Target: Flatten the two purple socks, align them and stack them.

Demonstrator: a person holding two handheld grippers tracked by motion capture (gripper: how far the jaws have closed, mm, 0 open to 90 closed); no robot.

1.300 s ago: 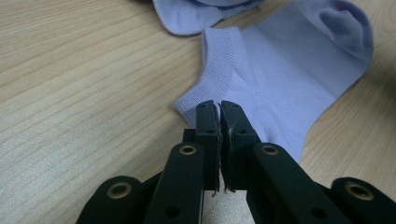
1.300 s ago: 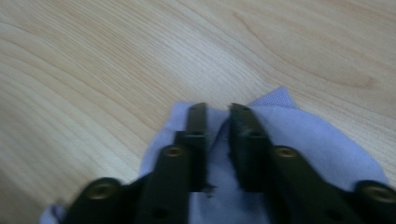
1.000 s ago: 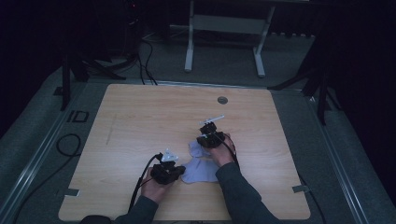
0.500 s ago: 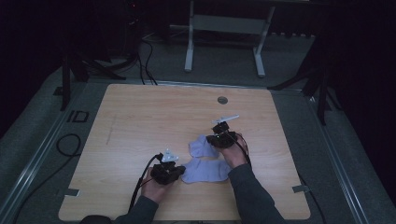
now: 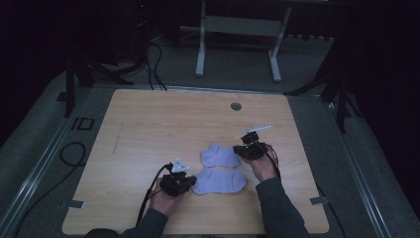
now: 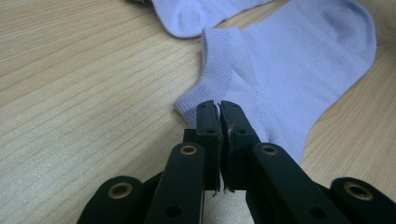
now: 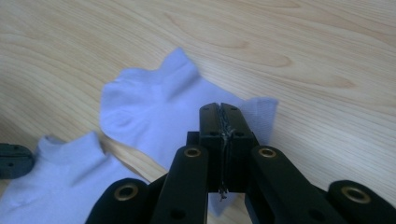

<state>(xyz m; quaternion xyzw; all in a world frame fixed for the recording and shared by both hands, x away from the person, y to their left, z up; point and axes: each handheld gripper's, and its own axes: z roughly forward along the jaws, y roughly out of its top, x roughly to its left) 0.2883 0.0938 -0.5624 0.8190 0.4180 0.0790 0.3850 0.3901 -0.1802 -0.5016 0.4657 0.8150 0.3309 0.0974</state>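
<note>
Two pale lilac ankle socks lie on the wooden table [image 5: 158,129]. The near sock [image 5: 220,181] [image 6: 289,79] lies flat, and my left gripper [image 5: 190,182] [image 6: 219,105] is shut on the edge of its cuff. The far sock [image 5: 218,154] [image 7: 154,116] lies just behind it, its toe visible as the far sock [image 6: 196,14] at the top of the left gripper view. My right gripper [image 5: 239,150] [image 7: 219,107] is shut on that sock's right-hand cuff edge. The near sock [image 7: 60,177] shows at lower left in the right gripper view.
A round grommet [image 5: 236,106] is set into the table near its far edge. A metal stand [image 5: 237,29] stands on the floor beyond the table. Cables [image 5: 69,153] lie on the floor at the left. Wide bare wood spreads left of the socks.
My right gripper has moved to the right and pulled the far sock off the near one, so the two now lie apart. The left gripper has stayed put.
</note>
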